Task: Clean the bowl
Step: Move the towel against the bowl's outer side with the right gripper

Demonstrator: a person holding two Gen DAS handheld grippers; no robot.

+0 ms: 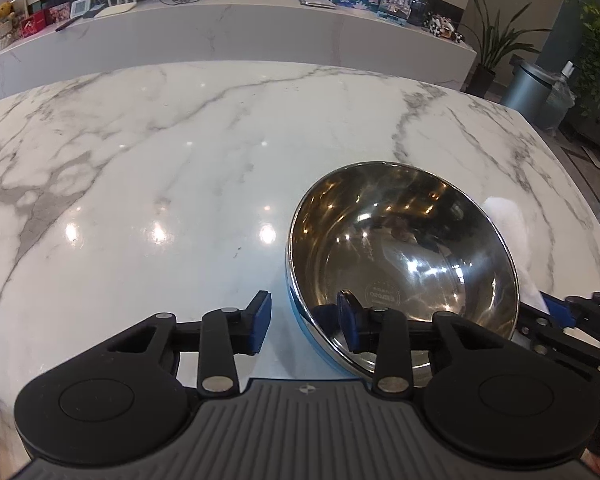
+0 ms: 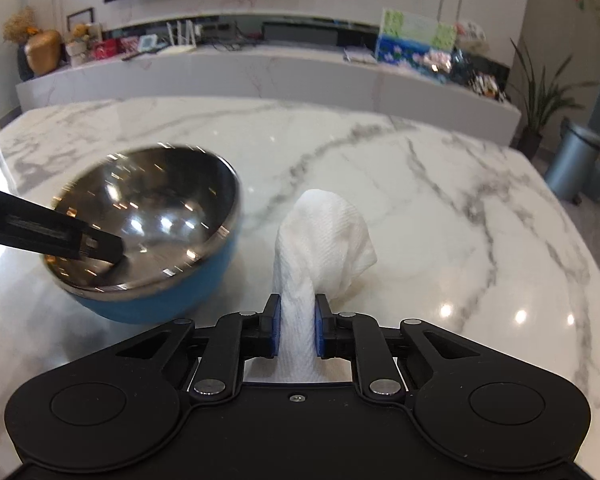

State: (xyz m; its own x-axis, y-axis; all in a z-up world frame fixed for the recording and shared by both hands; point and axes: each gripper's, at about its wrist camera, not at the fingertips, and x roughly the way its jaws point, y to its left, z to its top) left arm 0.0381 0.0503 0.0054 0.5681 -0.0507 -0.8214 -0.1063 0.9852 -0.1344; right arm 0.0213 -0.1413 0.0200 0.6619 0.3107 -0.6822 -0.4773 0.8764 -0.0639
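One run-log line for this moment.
left claw: straddles bowl rim, not clamped | right claw: shut on paper towel | bowl: tilted on table, unwiped

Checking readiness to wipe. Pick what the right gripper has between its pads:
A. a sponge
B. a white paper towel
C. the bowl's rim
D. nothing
B: in the right wrist view the right gripper has its blue pads pressed on a bunched white paper towel, beside the bowl.
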